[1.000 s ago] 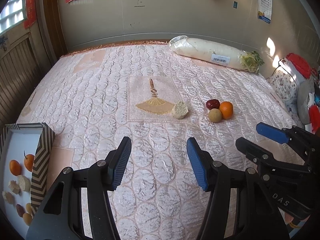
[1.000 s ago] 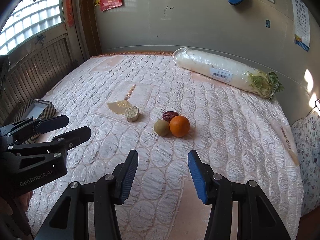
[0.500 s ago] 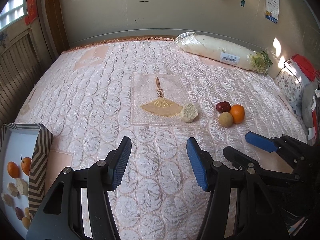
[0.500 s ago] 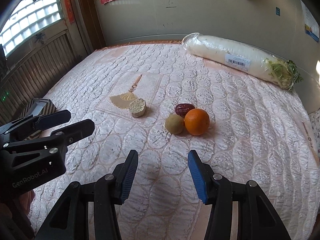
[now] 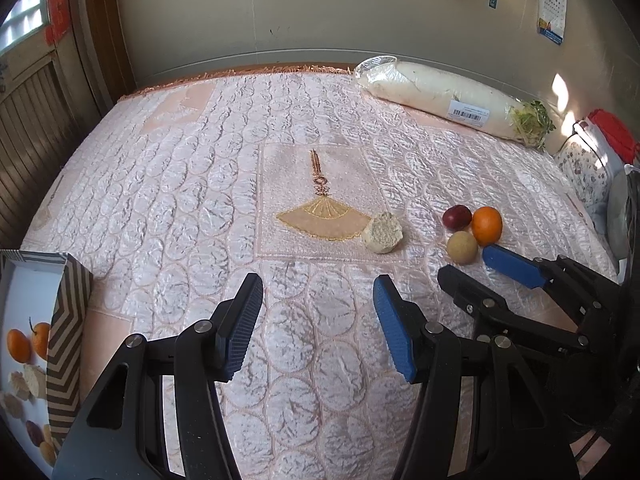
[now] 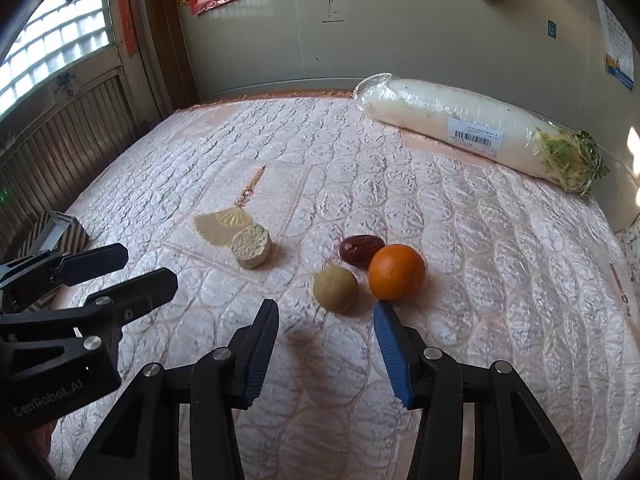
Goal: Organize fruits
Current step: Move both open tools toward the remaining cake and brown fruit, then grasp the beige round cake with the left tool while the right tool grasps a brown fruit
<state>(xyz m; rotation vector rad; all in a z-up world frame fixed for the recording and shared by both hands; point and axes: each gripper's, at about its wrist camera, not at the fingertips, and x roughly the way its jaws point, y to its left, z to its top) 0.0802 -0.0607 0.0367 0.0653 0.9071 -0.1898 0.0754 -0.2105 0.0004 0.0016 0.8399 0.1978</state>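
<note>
Two handheld grippers with black frames and blue finger pads reach over a bed covered by a pink quilted bedspread (image 6: 460, 240). Places here are given relative to the embroidered fan motif (image 5: 324, 218) at the middle of the bedspread. Nearest the viewer, on the near side of the fan, the left gripper (image 5: 318, 320) hangs released over bare quilt, its jaws apart with nothing between them. To the near right of the fan, the right gripper (image 6: 326, 336) is drawing its jaws together, still unclenched and with only quilt between them; its right fingertip sits just short of the fruit. At the near left, well away from the fan, a striped-edged box (image 5: 66, 332) printed with fruit pictures stands at the bed's edge. Touching the fan's right corner lies a pale, rough, round cake-like piece (image 6: 251, 247). Further right of the fan, three fruits cluster together: a small tan round fruit (image 6: 335, 288) closest, an orange (image 6: 396, 271) beside it, and a dark red date (image 6: 361, 249) just behind both. Far beyond the fan to the right, by the wall, lies a long plastic-wrapped white radish (image 6: 472, 128) with green tops.
</note>
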